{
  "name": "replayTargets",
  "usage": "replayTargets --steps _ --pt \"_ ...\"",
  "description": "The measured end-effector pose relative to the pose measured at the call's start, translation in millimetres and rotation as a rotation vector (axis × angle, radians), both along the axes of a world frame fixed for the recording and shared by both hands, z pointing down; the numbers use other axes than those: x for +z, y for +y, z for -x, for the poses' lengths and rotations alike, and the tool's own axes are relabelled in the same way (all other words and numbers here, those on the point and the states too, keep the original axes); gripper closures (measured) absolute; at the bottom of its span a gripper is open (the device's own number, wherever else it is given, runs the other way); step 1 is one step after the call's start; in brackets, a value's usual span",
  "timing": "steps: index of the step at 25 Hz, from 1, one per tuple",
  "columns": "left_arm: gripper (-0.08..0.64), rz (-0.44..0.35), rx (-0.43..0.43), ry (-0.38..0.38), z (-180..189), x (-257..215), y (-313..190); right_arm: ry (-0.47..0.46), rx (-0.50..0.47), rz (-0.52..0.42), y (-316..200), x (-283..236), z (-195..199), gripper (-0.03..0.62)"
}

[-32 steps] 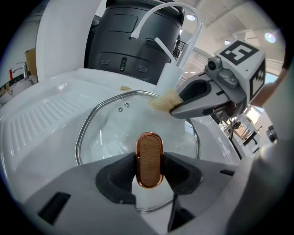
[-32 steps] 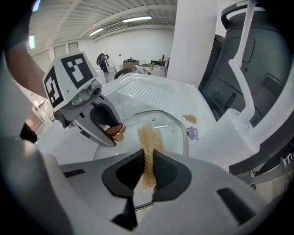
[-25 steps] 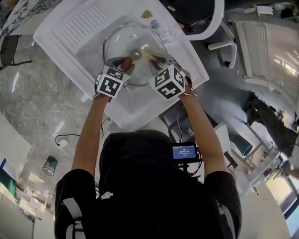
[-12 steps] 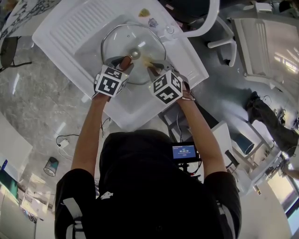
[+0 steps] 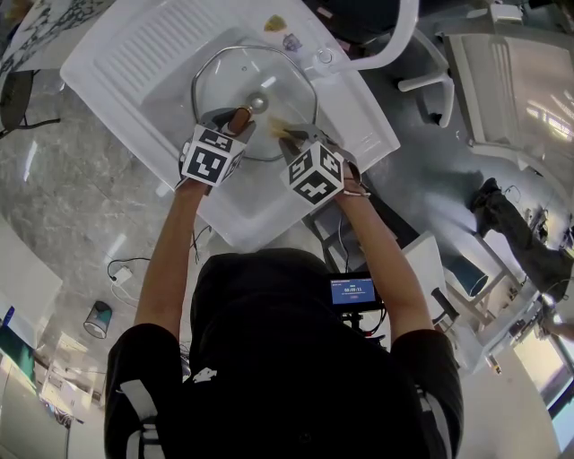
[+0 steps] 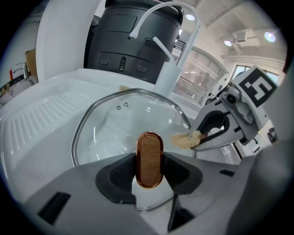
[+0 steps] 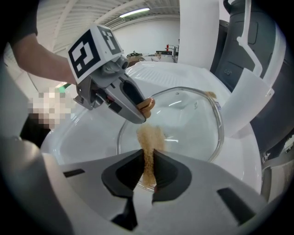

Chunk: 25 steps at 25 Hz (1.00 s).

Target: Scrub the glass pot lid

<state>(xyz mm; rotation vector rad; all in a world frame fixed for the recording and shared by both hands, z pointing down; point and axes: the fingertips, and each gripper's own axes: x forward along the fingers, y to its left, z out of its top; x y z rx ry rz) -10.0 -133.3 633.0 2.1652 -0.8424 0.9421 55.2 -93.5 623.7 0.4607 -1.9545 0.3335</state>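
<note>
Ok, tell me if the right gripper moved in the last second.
Yes: the right gripper drew back, nearer the white rectangular sink's front rim.

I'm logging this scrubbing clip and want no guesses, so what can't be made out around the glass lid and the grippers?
Head view: the right gripper mostly covers the sponge, so its contact with the glass lid is unclear.
Left gripper view: the left gripper, shut on the brown handle, hides the lid's near rim.
Head view: a yellowish bit on the sink's back edge is too small to identify.
</note>
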Motion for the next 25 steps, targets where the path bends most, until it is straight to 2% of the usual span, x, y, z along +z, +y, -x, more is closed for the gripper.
replayTargets --steps 11,21,25 --pt "0.391 -0.004 -0.003 -0.002 0 0 0 0.015 -0.046 0.066 21 13 4 0.563" --pt "0.391 -0.015 -0.006 -0.007 1 2 -2 0.006 -0.05 0.08 20 9 4 0.563" --pt "0.391 -0.003 -0.004 -0.005 0 1 0 -0.024 -0.02 0.084 10 4 4 0.563"
